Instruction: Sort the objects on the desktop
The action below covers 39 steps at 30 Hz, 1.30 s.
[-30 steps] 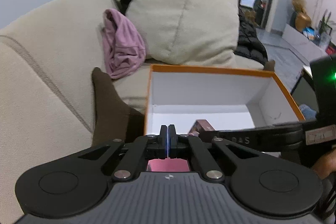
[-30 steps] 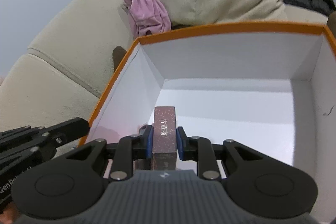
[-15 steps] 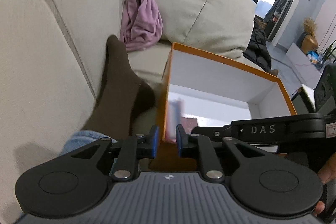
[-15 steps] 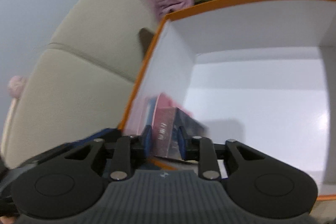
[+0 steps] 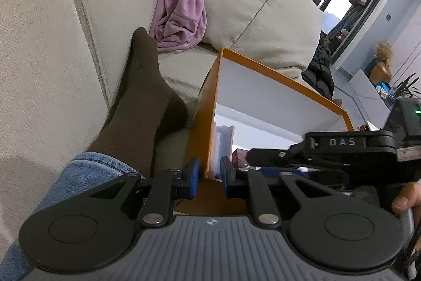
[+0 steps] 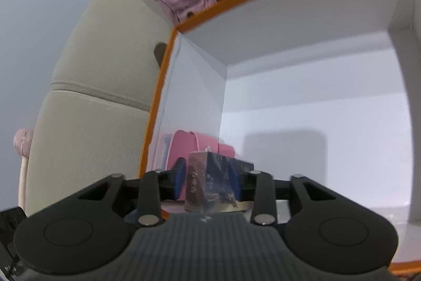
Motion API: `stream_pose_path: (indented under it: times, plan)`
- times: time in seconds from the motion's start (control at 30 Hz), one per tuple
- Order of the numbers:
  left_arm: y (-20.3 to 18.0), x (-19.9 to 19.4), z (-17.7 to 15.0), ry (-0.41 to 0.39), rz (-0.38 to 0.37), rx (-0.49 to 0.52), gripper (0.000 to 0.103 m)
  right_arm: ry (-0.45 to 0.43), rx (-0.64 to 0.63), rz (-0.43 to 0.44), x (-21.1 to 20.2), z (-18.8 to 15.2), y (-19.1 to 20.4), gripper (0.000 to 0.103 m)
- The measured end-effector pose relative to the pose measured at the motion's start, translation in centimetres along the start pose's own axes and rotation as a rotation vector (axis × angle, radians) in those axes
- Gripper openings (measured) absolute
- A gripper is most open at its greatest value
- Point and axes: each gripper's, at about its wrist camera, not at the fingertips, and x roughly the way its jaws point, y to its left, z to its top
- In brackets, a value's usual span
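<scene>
Orange-rimmed box [image 5: 279,75] now sits at your one o'clock — your left gripper [image 5: 208,177] has parted, empty; your right gripper [image 6: 206,182] still clamps the maroon carton [image 6: 196,181].

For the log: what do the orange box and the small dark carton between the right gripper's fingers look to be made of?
Orange box: looks like rigid paperboard, matte orange outside and on the rim, plain white inside; thin flat walls with sharp folded corners.
Dark carton: probably printed card, maroon with pale lettering, and glossy, perhaps film-wrapped, judging by the reflections on its face. The right gripper blocks its lower part.
</scene>
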Motion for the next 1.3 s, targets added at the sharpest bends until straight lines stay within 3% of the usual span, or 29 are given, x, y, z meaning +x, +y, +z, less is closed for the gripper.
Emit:
stream_pose_path:
  times: [0.27, 0.33, 0.5, 0.83, 0.97, 1.1, 1.3]
  plan:
    - [0.6, 0.6, 0.1, 0.006, -0.020, -0.036, 0.018, 0.084, 0.209, 0.053, 2.9, -0.1, -2.0, 0.056]
    - [0.8, 0.6, 0.1, 0.006, -0.024, -0.047, 0.017, 0.081, 0.218, 0.080, 3.4, -0.1, -2.0, 0.051]
    - [0.8, 0.4, 0.2, 0.013, -0.030, -0.063, 0.017, 0.096, 0.250, 0.129, 3.3, -0.1, -2.7, 0.050]
    - [0.8, -0.3, -0.5, 0.029, -0.021, -0.070, 0.016, 0.146, 0.160, 0.104, 2.9, 0.5, -1.9, 0.052]
    - [0.9, -0.3, -0.5, 0.025, -0.023, -0.080, 0.016, 0.117, 0.152, 0.164, 1.7, 0.5, -1.7, 0.056]
    - [0.8, -0.3, -0.5, 0.022, -0.017, -0.073, 0.016, 0.119, 0.125, 0.159, 1.6, 0.4, -1.0, 0.038]
    - [0.8, -0.2, -0.4, 0.019, -0.014, -0.065, 0.016, 0.121, 0.121, 0.156, 1.6, 0.0, -1.3, 0.037]
